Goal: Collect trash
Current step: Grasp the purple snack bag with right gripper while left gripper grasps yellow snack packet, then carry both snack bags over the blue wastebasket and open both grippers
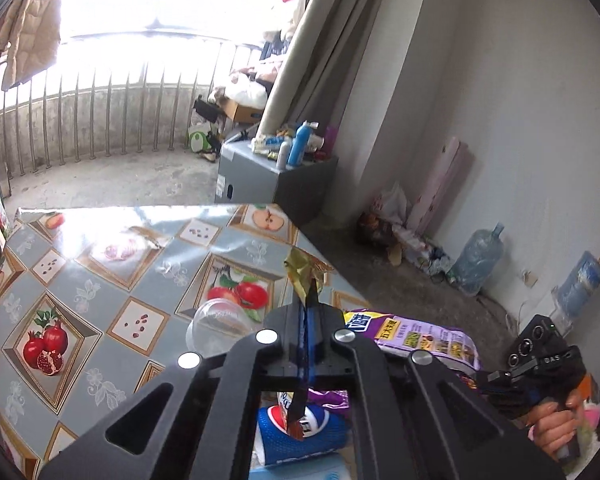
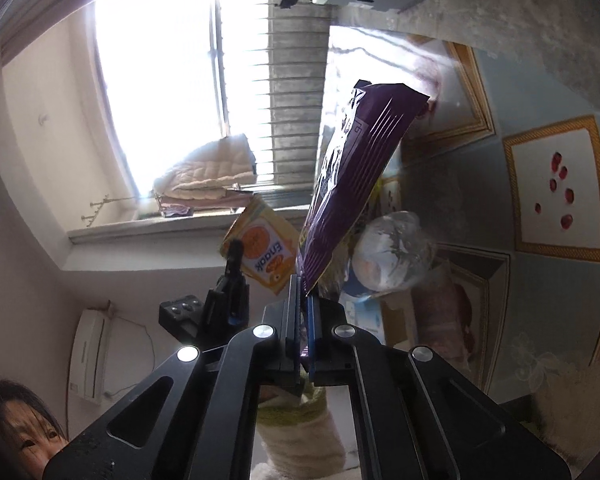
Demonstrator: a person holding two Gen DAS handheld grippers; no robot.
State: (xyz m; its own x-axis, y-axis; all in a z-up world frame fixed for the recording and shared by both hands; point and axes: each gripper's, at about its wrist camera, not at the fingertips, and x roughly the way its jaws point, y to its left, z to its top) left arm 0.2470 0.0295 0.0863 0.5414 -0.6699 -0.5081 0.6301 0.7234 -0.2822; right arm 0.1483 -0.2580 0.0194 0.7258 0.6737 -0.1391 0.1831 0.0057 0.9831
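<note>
On the table's (image 1: 100, 248) near edge | clear plastic cup (image 1: 216, 322) lies tipped, partly hidden behind left gripper (image 1: 310, 300) | left gripper clamped tight on gold wrapper (image 1: 306, 276), lifted over right edge | blue can (image 1: 300, 436) below, half hidden | right gripper (image 2: 305, 292) pinching purple snack bag (image 2: 352, 184) by its corner, bag raised above the table.

The left wrist view sits close behind its jaws, looking down across the fruit-print tablecloth (image 1: 80, 280). The right wrist view is rolled sideways behind its own jaws. Both share that tablecloth beyond them.
</note>
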